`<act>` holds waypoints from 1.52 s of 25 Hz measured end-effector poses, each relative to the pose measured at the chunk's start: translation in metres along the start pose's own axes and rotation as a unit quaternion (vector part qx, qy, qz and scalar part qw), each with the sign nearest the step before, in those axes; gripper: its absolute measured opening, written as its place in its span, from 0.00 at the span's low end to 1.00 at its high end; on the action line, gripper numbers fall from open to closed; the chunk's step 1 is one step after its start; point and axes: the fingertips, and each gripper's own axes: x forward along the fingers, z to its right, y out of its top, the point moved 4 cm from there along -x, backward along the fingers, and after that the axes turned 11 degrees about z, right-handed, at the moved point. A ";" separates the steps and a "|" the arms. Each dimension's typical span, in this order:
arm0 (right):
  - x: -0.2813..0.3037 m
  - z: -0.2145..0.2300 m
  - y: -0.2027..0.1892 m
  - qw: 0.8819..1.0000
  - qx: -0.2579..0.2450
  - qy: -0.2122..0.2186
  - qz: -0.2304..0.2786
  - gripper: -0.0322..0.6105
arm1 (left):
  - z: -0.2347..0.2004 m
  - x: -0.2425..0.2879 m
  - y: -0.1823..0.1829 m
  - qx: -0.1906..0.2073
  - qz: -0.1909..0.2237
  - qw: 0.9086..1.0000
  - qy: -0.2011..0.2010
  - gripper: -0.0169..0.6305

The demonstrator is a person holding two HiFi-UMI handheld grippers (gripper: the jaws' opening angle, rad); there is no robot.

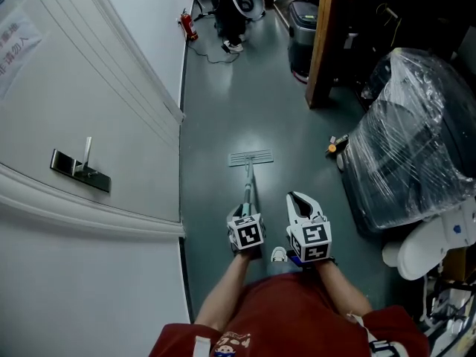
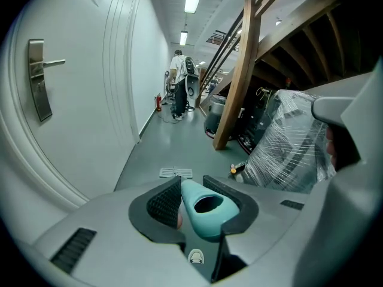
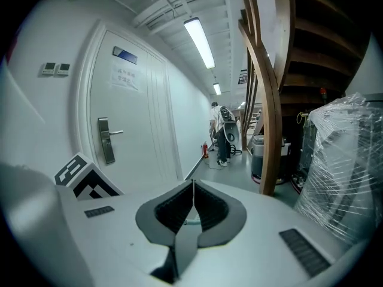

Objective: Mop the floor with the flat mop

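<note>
1. Mop head (image 1: 251, 158) lies flat on the grey floor (image 1: 223, 103), at 12 o'clock from the left gripper (image 1: 245, 216).
2. The left gripper's jaws are clamped on the teal grip (image 2: 206, 211) that tops the mop handle (image 1: 247, 188).
3. The right gripper (image 3: 192, 211), at 3 o'clock of the left, has its jaws pressed together on nothing and takes no part.
4. Progress: no wet trace is discernible, so the mopped share cannot be judged. The corridor toward 12 o'clock, between the door (image 1: 74, 88) at 9 o'clock and the plastic-wrapped load (image 1: 409, 140) at 2 o'clock, appears outstanding.
</note>
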 end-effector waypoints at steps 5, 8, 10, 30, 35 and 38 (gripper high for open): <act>0.027 0.025 0.008 1.000 -0.003 0.007 0.004 0.08 | 0.009 0.026 0.018 -0.009 0.003 1.000 0.007 0.23; 0.041 0.030 0.010 1.000 -0.001 0.008 0.004 0.08 | 0.009 0.038 0.027 -0.010 0.005 1.000 0.008 0.23; 0.051 0.031 0.009 1.000 -0.002 0.011 0.003 0.08 | 0.007 0.047 0.032 -0.011 0.007 1.000 0.008 0.23; 0.214 0.040 0.026 1.000 -0.014 -0.005 -0.015 0.08 | -0.051 0.170 0.123 -0.010 0.011 1.000 -0.017 0.23; 0.260 0.036 0.041 1.000 -0.018 -0.013 -0.018 0.08 | -0.075 0.201 0.157 -0.011 0.009 1.000 -0.027 0.23; 0.285 0.030 0.051 0.999 -0.023 -0.016 -0.015 0.08 | -0.090 0.217 0.174 -0.011 0.008 0.999 -0.032 0.23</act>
